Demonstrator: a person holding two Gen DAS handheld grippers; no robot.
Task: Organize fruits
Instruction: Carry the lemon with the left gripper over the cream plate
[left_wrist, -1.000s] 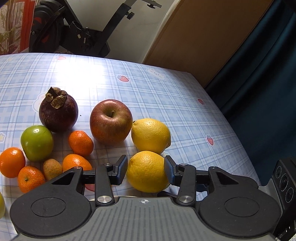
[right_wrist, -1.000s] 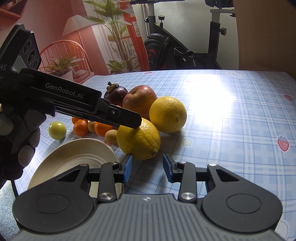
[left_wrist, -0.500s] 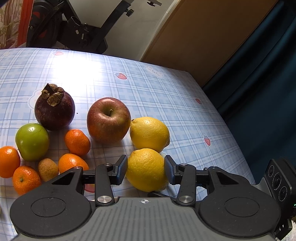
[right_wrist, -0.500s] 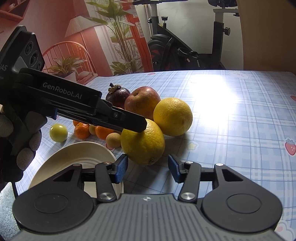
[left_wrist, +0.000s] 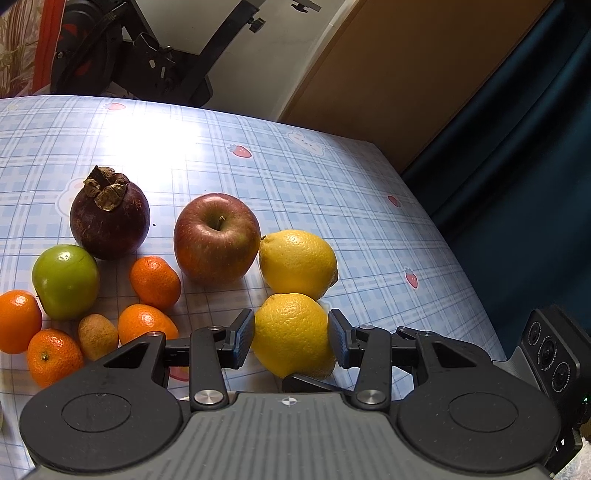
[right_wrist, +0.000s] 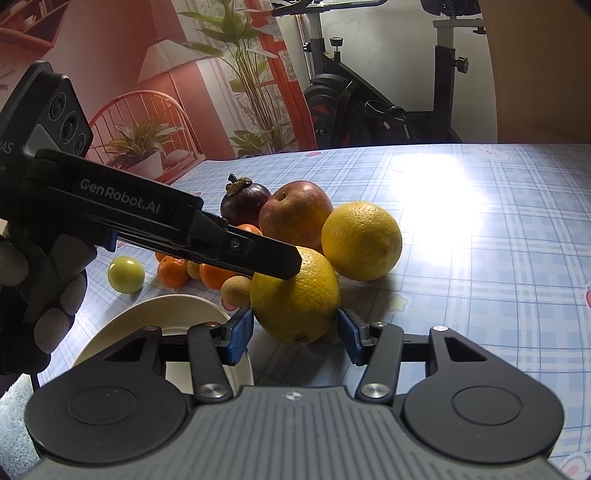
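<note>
The left gripper (left_wrist: 291, 335) is clamped on a yellow lemon (left_wrist: 293, 334), both pads pressed against its sides, on the blue checked tablecloth (left_wrist: 332, 192). The right gripper (right_wrist: 295, 334) sits in front of that same lemon with its blue pads apart; the fruit sits between them, and whether they touch its skin is hard to tell. Just behind is a 2nd lemon (left_wrist: 298, 263), touching a red apple (left_wrist: 217, 236). Left of the apple stands a dark purple mangosteen (left_wrist: 110, 212), then a green apple (left_wrist: 65, 280) and several small oranges (left_wrist: 155, 282) clustered with a small brown fruit (left_wrist: 98, 336). A white plate (right_wrist: 162, 325) lies near the right gripper, beside a gloved hand (right_wrist: 40, 295).
</note>
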